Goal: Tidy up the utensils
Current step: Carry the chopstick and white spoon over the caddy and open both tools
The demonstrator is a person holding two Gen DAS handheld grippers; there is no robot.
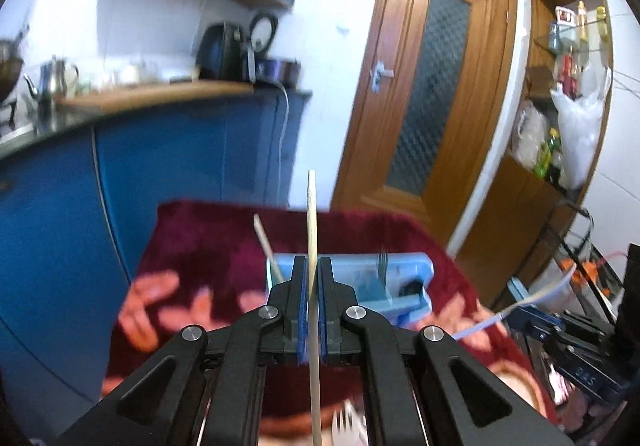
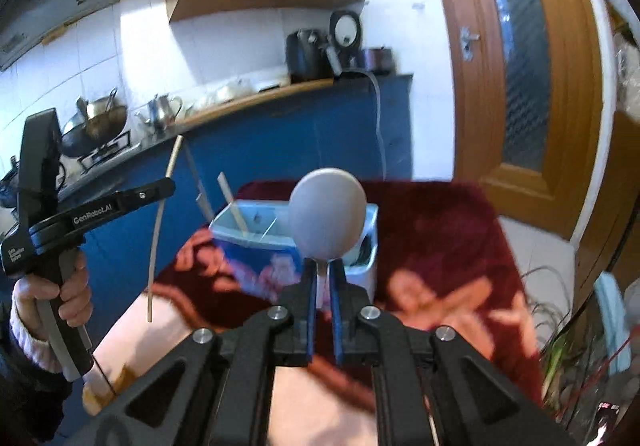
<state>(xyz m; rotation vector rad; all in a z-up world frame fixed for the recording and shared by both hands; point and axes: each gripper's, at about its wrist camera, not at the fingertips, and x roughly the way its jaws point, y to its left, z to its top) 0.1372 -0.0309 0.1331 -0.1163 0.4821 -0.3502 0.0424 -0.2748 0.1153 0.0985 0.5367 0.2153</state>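
Left hand-held gripper (image 1: pixel 314 278) is clamped on a chopstick (image 1: pixel 311 230) sticking up past its tips (spoon (image 2: pixel 327 217) pinched in the right hand-held gripper (image 2: pixel 323 278)), both above the blue utensil box (image 1: pixel 400 274) on the tabletop (image 1: pixel 208 246).

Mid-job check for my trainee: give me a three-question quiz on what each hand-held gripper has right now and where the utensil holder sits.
1. True or false: the left hand-held gripper is shut on a chopstick.
2. What does the right hand-held gripper hold? A) fork B) spoon C) knife
3. Fill in: the blue utensil holder stands on a dark ___ cloth with a pink pattern.

Key: 1 true; 2 B; 3 red. One chopstick already leans in the holder.
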